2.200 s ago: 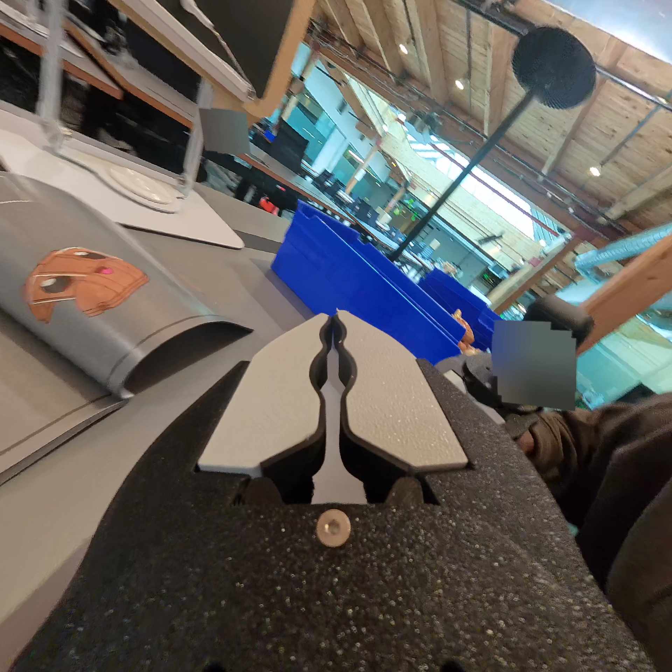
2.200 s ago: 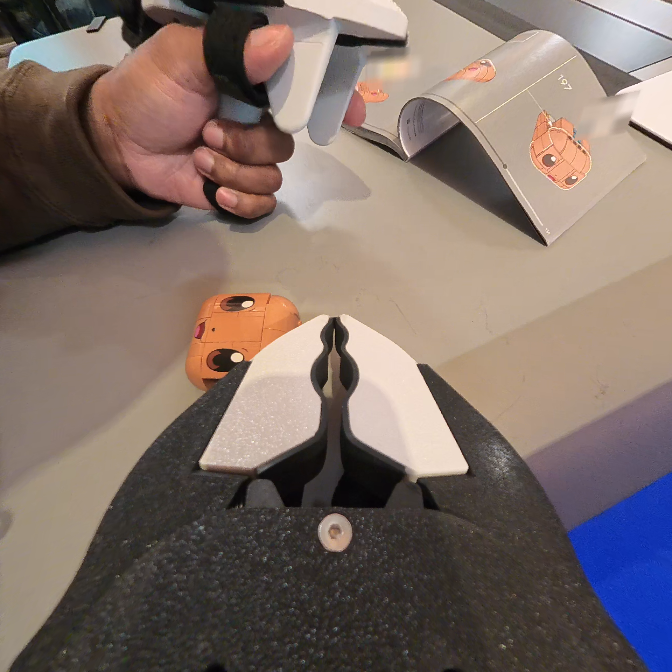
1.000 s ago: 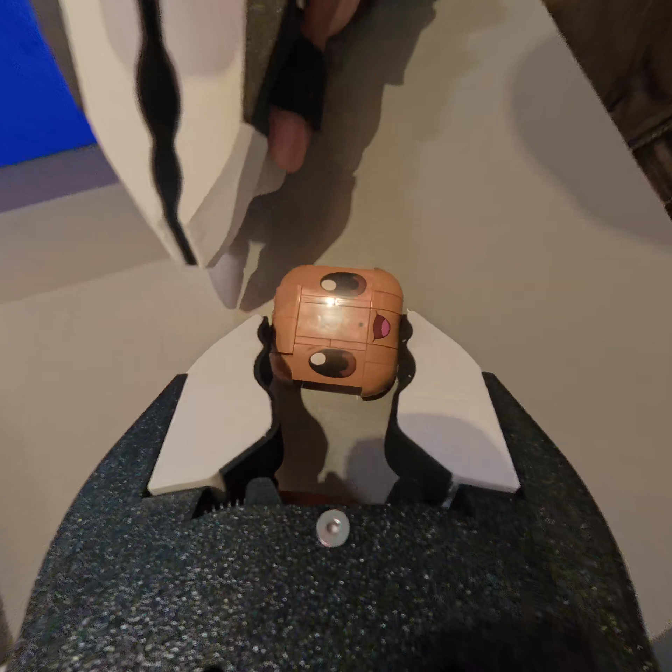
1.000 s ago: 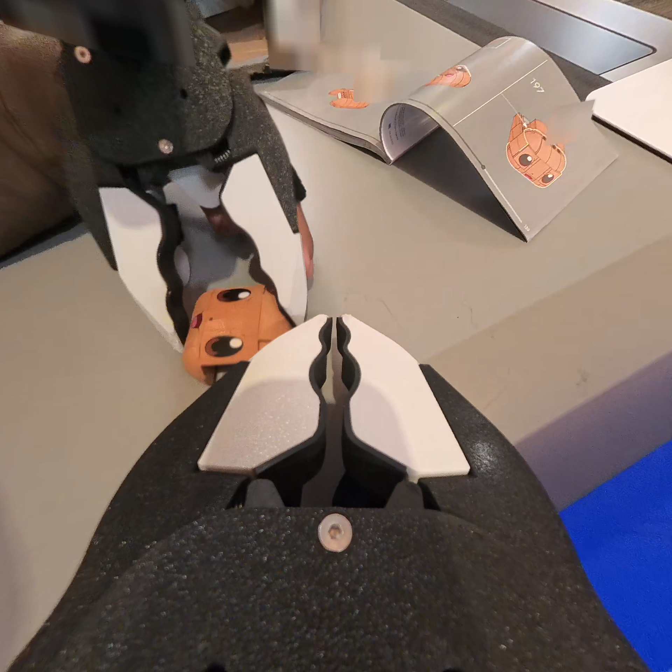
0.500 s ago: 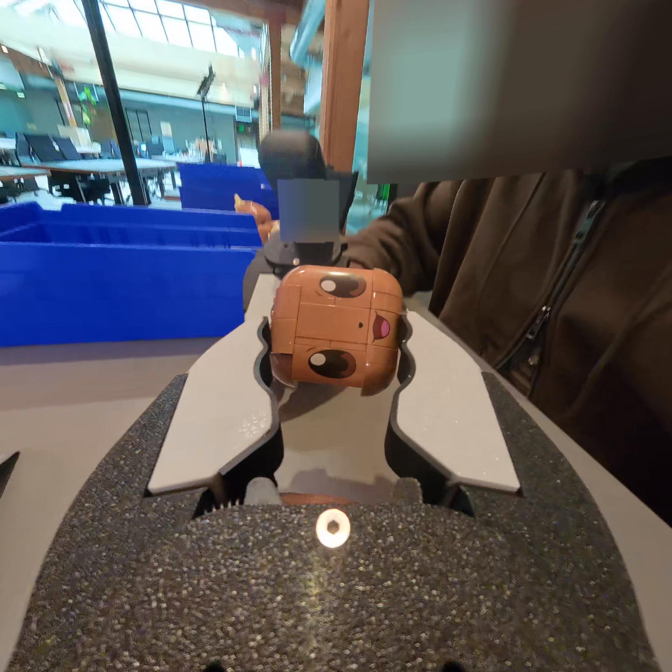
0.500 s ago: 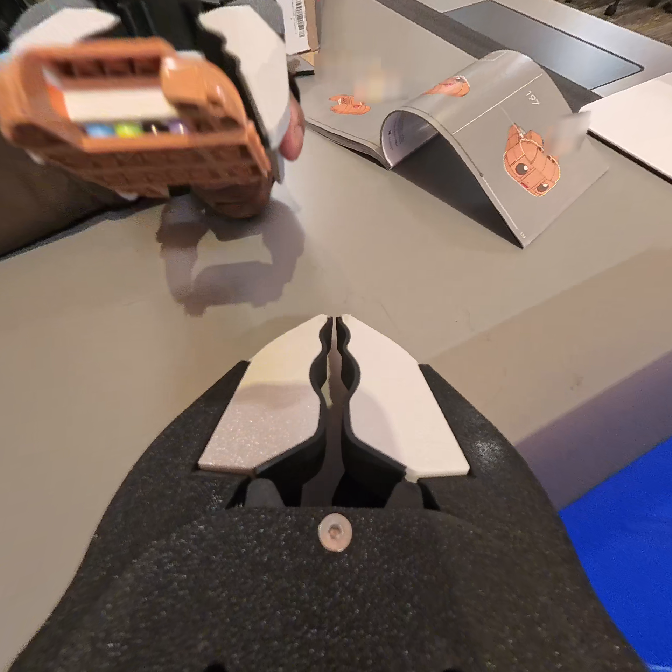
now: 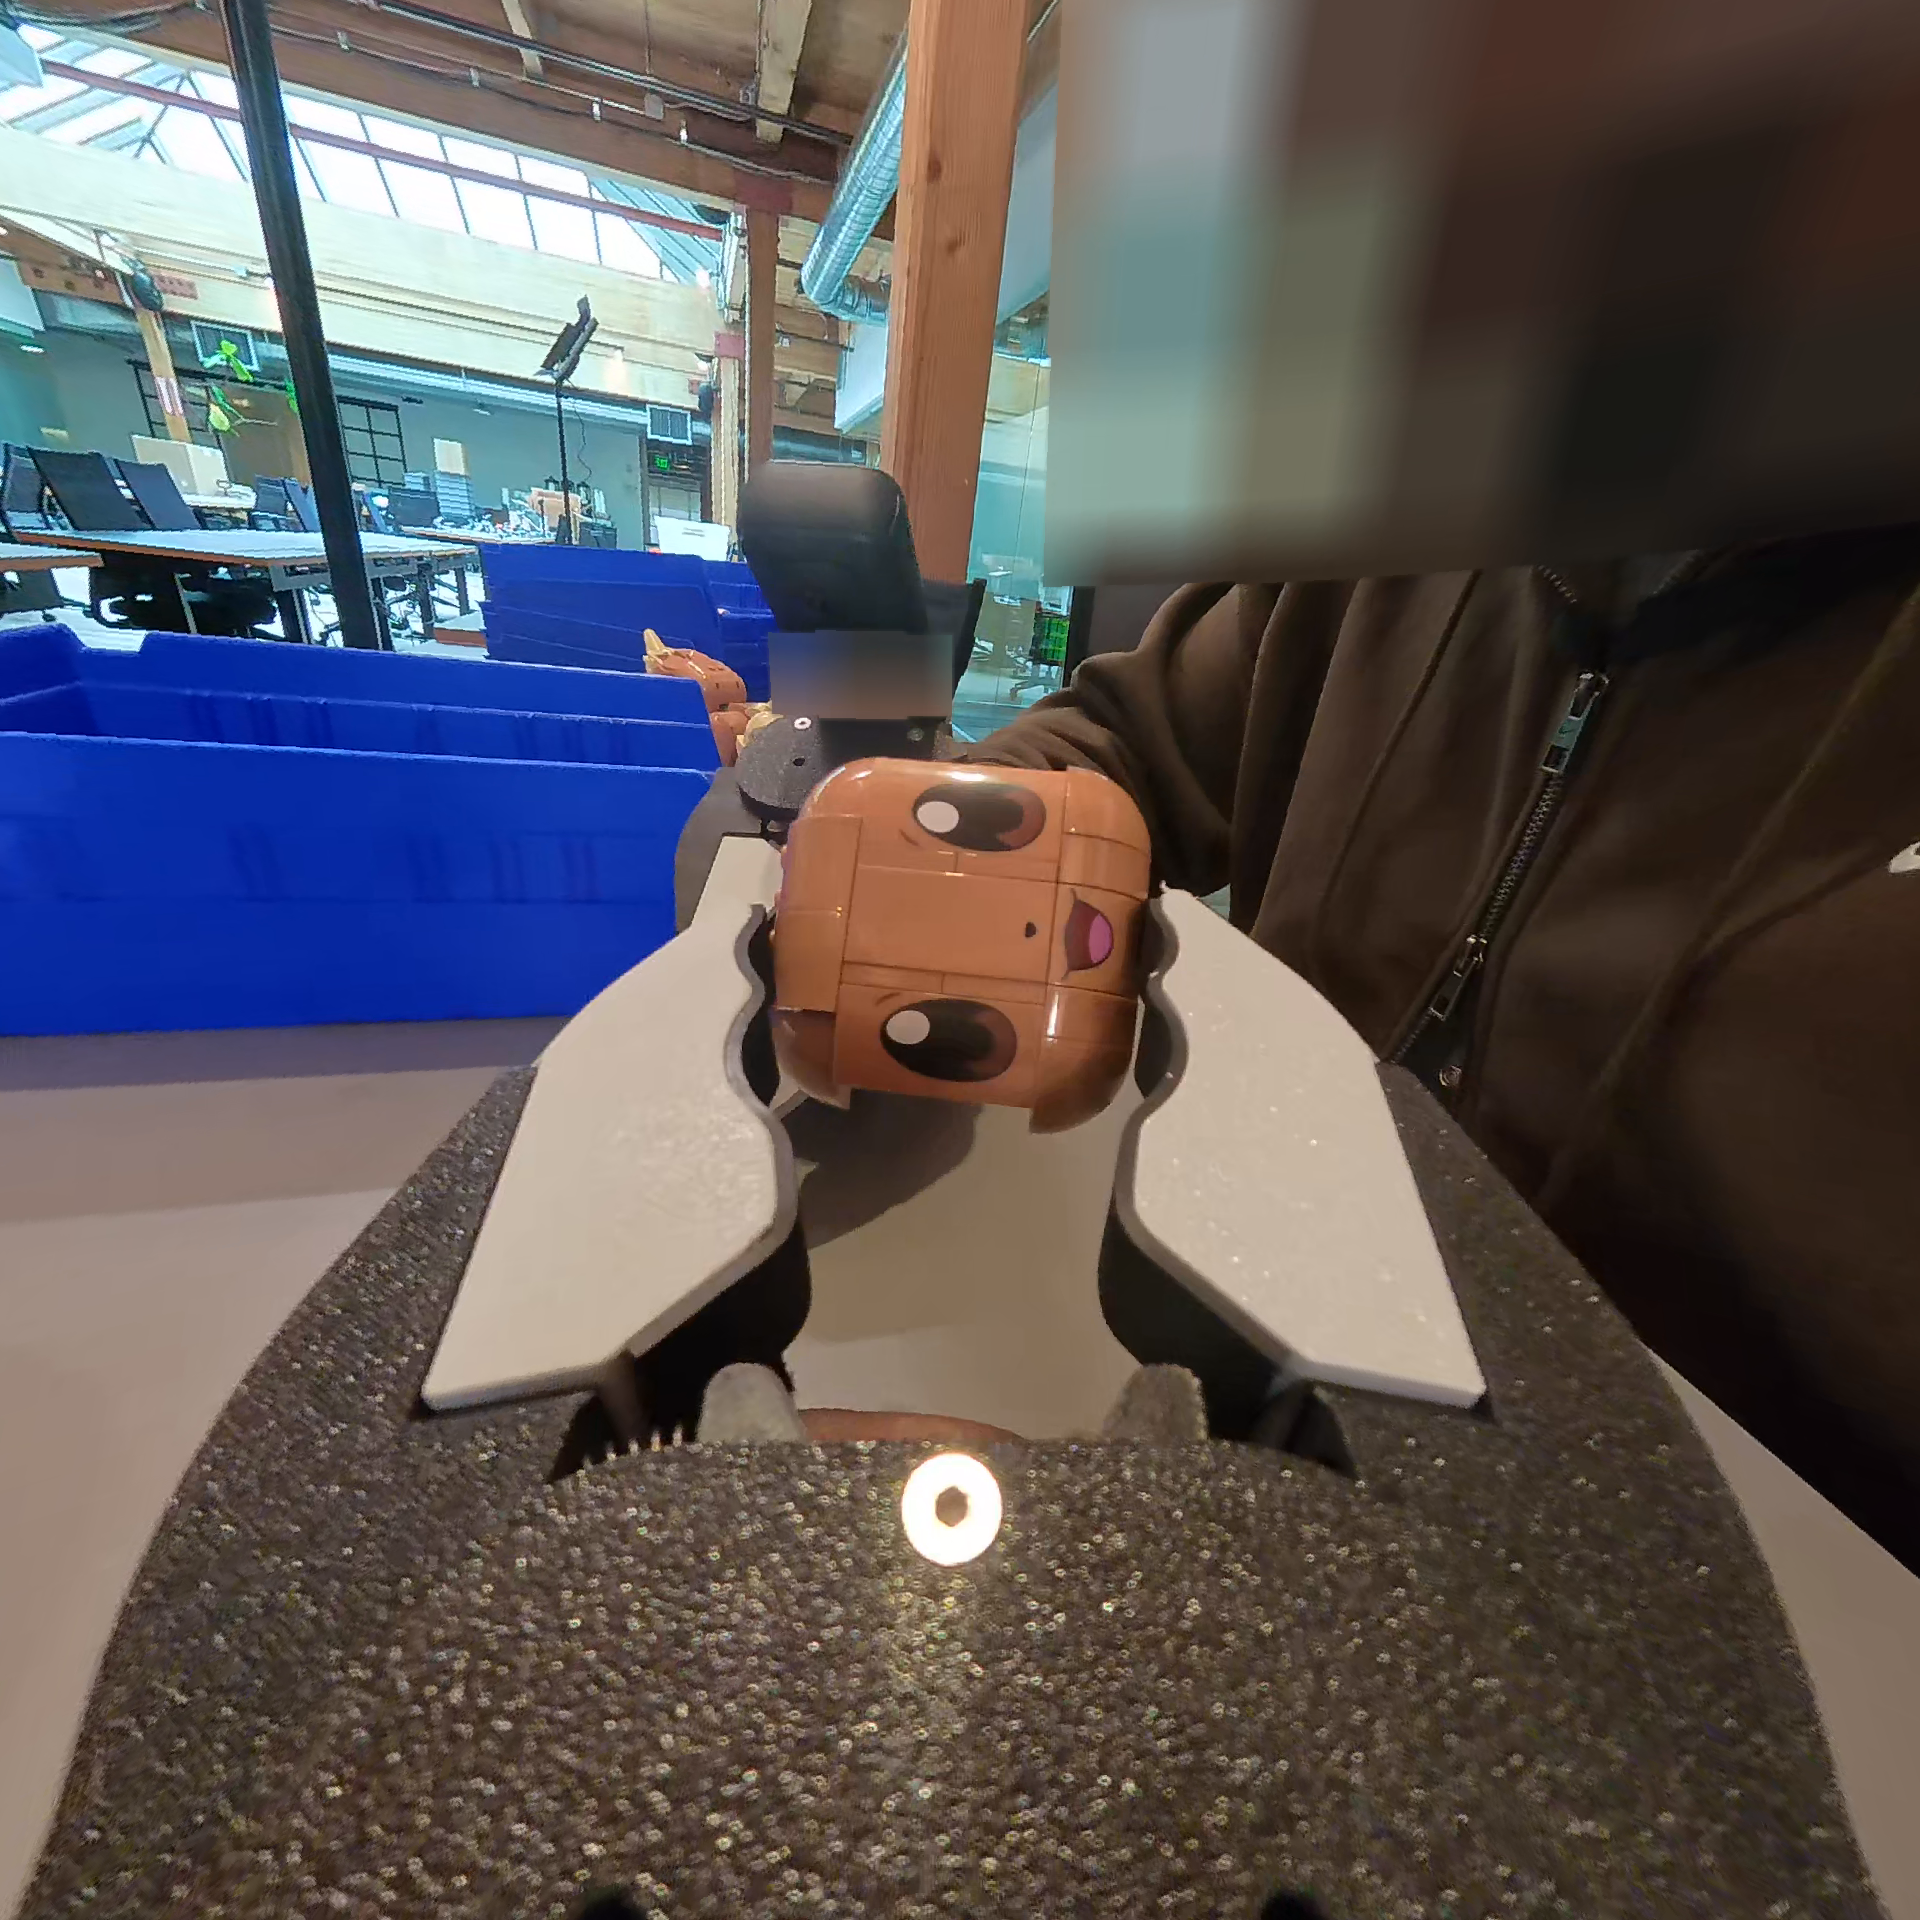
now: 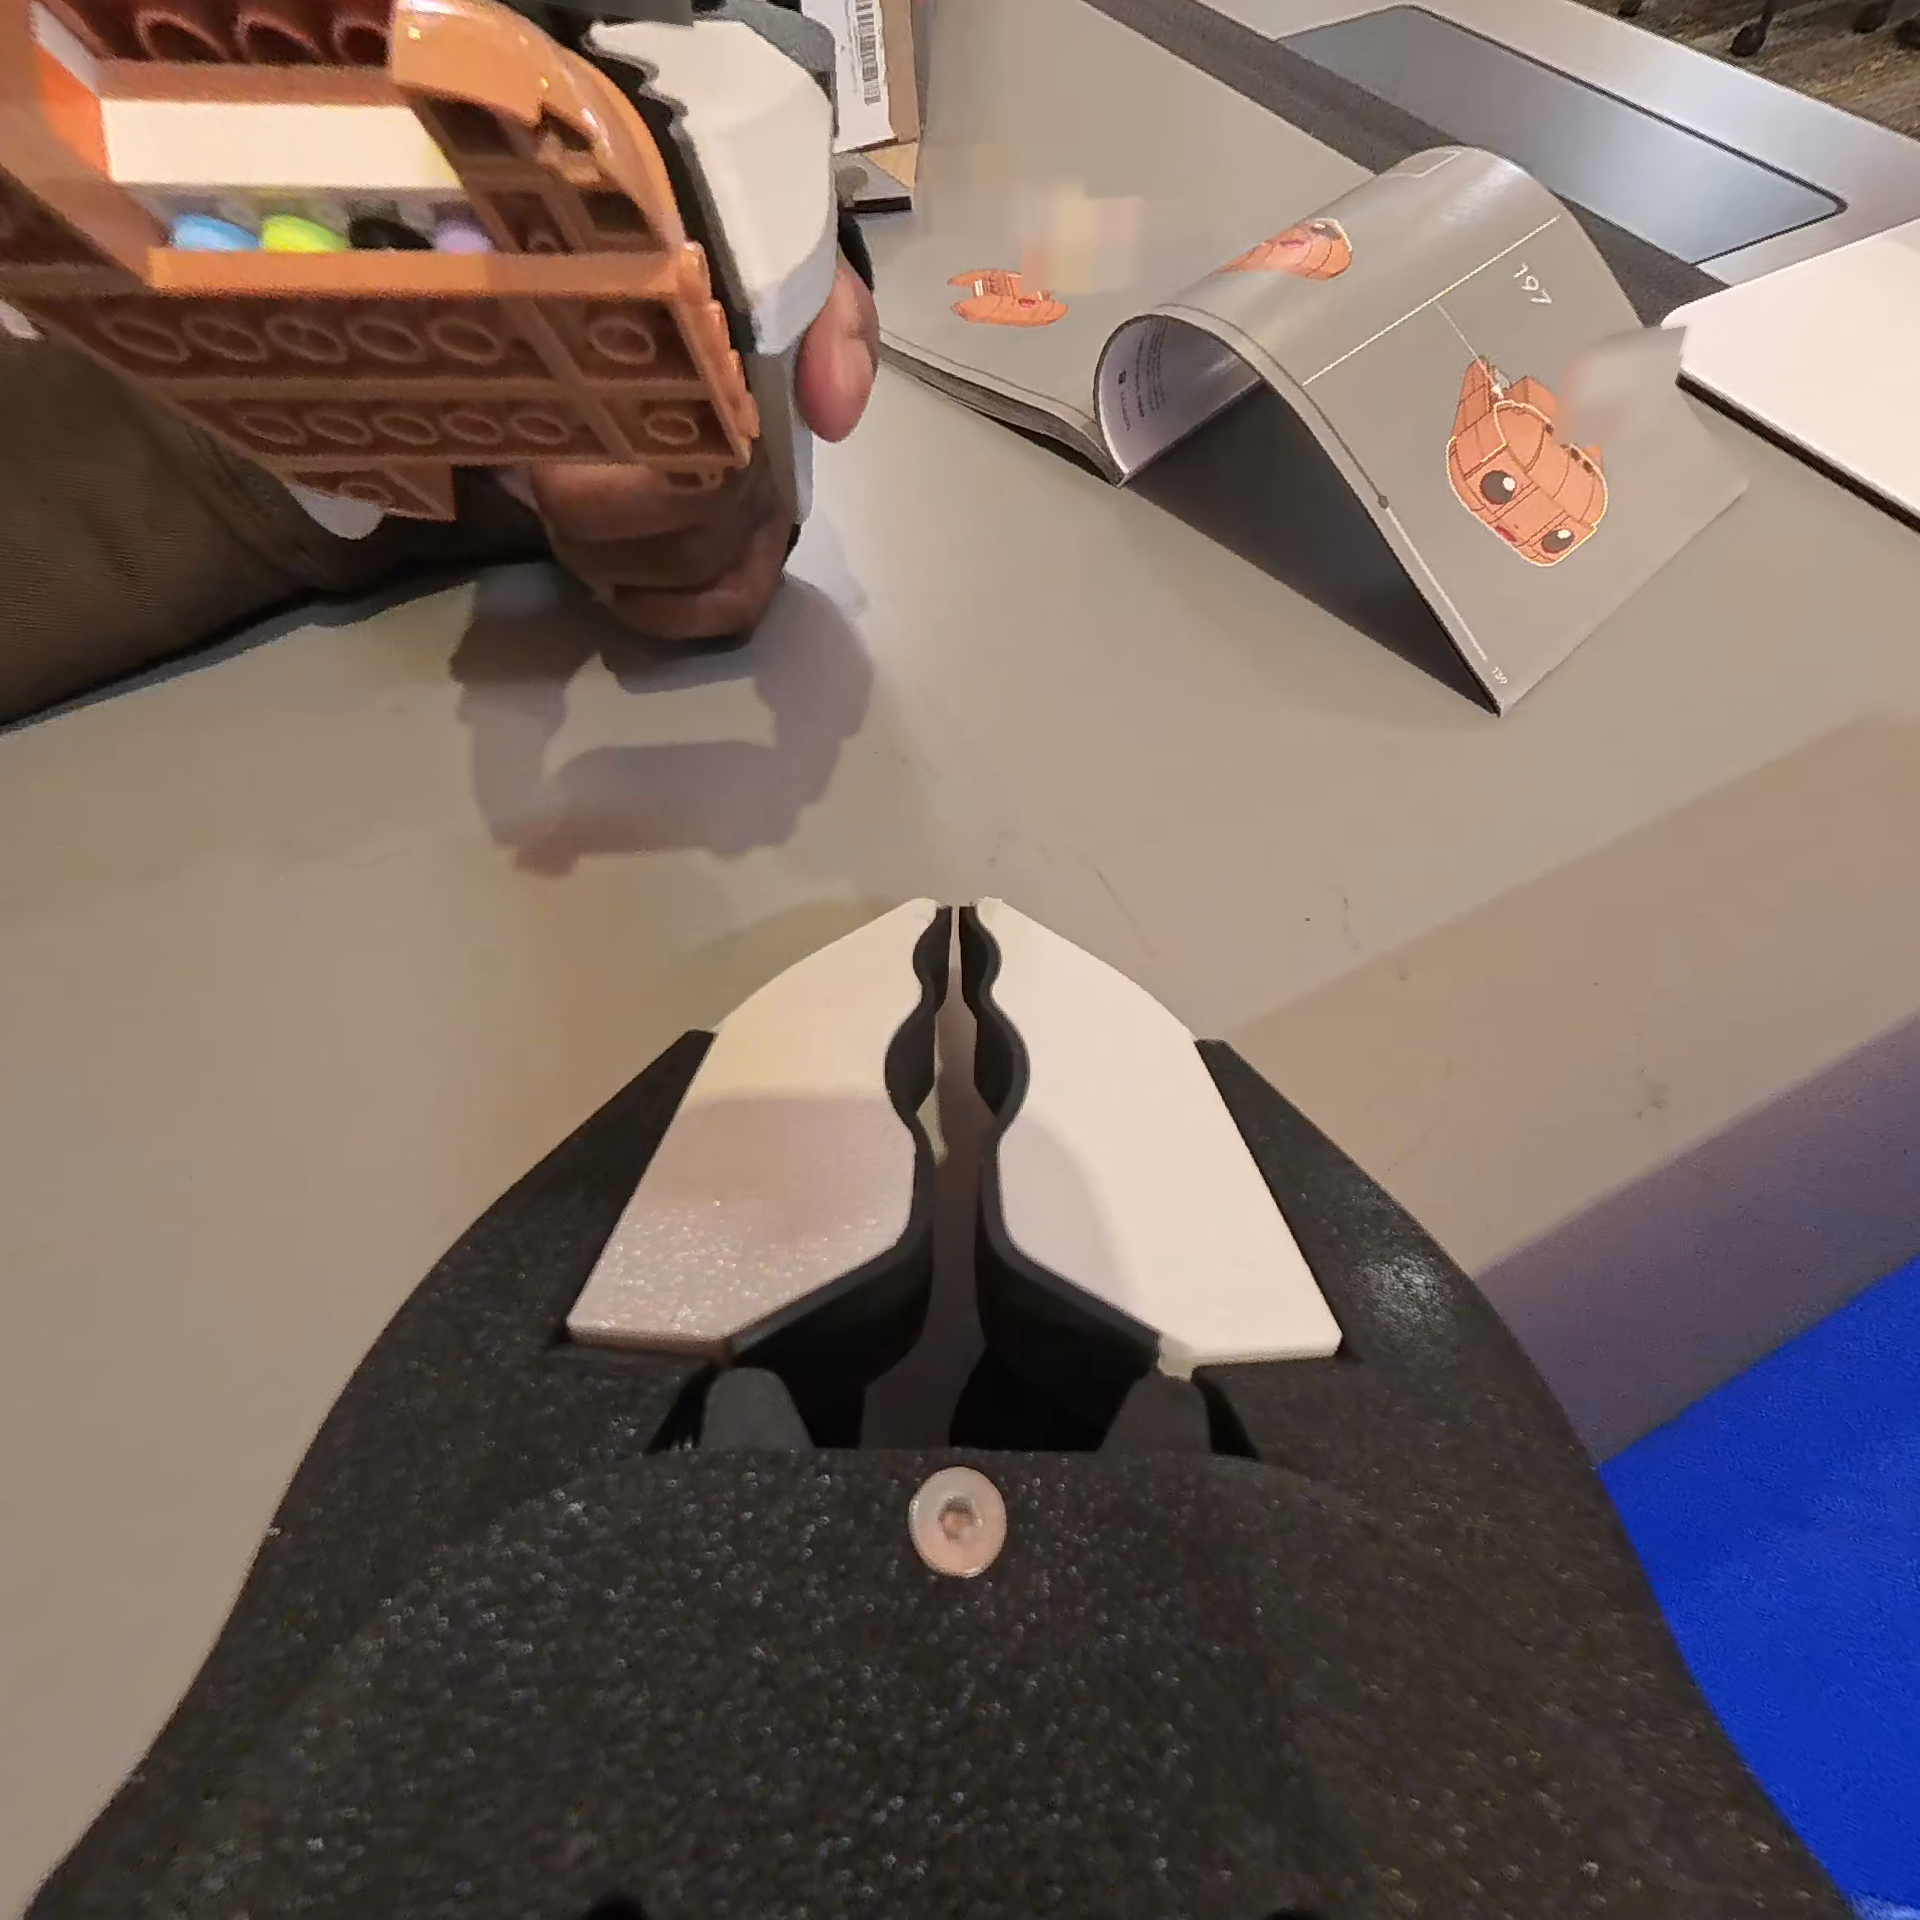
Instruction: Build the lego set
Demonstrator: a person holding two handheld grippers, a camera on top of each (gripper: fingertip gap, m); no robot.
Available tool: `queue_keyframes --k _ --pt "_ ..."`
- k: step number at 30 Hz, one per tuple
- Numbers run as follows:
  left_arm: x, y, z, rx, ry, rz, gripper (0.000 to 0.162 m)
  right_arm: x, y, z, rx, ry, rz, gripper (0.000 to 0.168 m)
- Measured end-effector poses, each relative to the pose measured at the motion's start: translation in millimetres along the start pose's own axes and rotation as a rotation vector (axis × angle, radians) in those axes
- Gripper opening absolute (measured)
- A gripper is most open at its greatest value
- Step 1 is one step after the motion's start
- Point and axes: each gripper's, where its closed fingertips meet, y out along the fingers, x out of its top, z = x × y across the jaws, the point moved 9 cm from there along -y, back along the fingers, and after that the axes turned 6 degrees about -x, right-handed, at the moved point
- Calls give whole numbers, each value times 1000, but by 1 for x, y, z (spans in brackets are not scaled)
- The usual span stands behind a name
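Note:
An orange-brown lego head (image 7: 956, 935) with two dark eyes and a pink mouth is clamped sideways between the fingertips of my left gripper (image 7: 956, 920), held above the grey table (image 7: 156, 1299). In the right wrist view the same head (image 8: 364, 260) shows its open studded underside at the upper left, with a left gripper finger (image 8: 758, 156) beside it. My right gripper (image 8: 956, 912) is shut and empty, low over the table (image 8: 312, 987), in front of and below the head. It also shows behind the head in the left wrist view (image 7: 800, 758).
An open instruction booklet (image 8: 1455, 416) arches on the table at the upper right. Blue bins stand along the far edge (image 7: 312, 831) and at the lower right (image 8: 1787, 1558). A person's hand (image 8: 675, 540) and brown jacket (image 7: 1558, 883) are close by. Across from one pair of fingers to the other is roughly 10 centimetres.
My left gripper opened, closed on the lego head on the table, lifted it and tilted it up toward the right gripper. The right gripper stayed shut and nearly still.

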Motion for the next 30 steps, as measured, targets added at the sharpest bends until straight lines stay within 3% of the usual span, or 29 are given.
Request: queue_keyframes --k 30 --pt "-4 3 -2 54 50 123 68 -1 0 -2 36 21 5 2"
